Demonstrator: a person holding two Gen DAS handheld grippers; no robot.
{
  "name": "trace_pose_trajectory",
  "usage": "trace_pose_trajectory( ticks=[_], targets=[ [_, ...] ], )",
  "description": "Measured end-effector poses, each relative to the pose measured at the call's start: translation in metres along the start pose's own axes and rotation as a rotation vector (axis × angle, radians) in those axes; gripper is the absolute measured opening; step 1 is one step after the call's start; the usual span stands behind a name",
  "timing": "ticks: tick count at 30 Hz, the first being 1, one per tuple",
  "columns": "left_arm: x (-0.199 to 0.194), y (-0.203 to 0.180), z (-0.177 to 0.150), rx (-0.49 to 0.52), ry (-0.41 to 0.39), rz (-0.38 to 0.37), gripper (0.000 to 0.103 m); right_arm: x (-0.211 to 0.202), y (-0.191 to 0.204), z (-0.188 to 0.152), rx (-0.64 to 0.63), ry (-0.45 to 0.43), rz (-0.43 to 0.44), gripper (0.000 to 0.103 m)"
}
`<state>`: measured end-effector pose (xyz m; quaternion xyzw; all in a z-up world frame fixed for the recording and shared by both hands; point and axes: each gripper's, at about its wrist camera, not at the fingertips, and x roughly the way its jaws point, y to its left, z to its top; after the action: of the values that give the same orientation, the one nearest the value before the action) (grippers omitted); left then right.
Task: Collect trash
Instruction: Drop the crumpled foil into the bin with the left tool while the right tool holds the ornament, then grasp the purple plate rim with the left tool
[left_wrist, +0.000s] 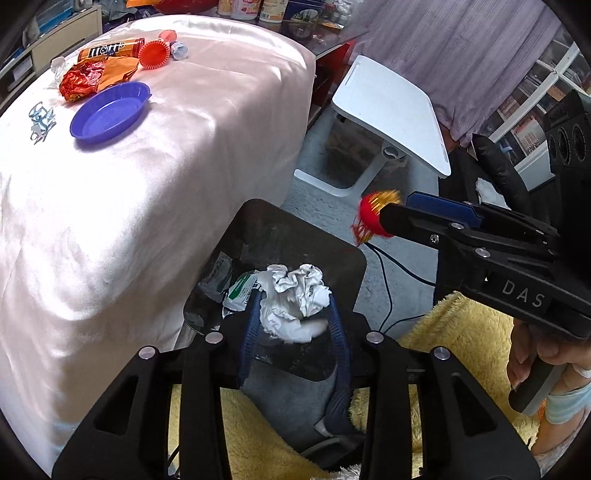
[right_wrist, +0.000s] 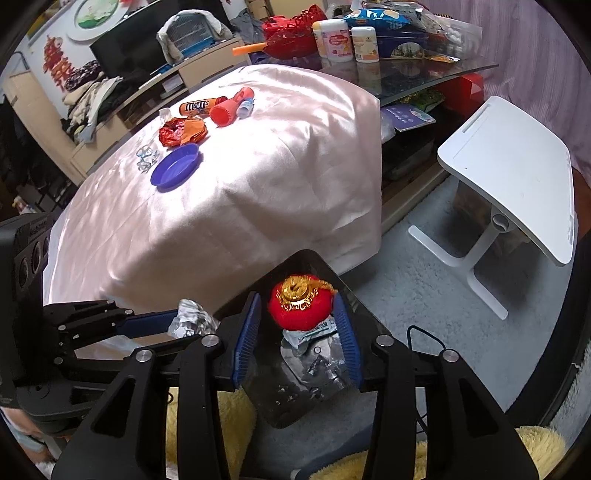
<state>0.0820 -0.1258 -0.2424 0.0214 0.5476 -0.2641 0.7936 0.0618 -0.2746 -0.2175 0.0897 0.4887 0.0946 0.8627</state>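
Trash bin (right_wrist: 314, 266) beside pink-draped table (right_wrist: 229, 206), grey carpet (right_wrist: 413, 266).

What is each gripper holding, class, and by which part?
The left gripper clamps a crumpled silver wrapper by its sides. The right gripper pinches a red and gold ornament by its round red body. Both hang over the black bin.

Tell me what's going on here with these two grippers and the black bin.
A person is clearing trash with both grippers over the black bin. The left gripper holds a crumpled silver-white wrapper, and the right gripper holds a red and gold ball-shaped ornament. Some wrappers already lie in the bin. A blue dish and several wrappers remain on the cloth-covered table.
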Motion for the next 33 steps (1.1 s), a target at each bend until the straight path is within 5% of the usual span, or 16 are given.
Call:
trace_pose_trajectory(
  ticks=[5,9,11,24,33],
  targets=[
    [-0.016,0.004,0.000,0.010,-0.025,0.048,0.076,-0.004,-0.004,0.006,0.011,-0.017,-0.012,0.066],
    [-0.035,0.015,-0.001,-0.004,-0.059,0.092,0.090,-0.011,-0.008,0.012,0.039,-0.049,-0.035,0.093],
    [-0.045,0.022,-0.001,-0.019,-0.074,0.112,0.095,-0.015,-0.007,0.014,0.035,-0.065,-0.044,0.094],
    [-0.087,0.078,0.015,-0.119,-0.148,0.221,0.095,-0.007,0.015,0.043,-0.010,-0.066,-0.029,0.096],
    [-0.065,0.103,0.045,-0.147,-0.142,0.271,0.095,0.010,0.034,0.081,-0.036,-0.083,-0.001,0.096]
  ],
)
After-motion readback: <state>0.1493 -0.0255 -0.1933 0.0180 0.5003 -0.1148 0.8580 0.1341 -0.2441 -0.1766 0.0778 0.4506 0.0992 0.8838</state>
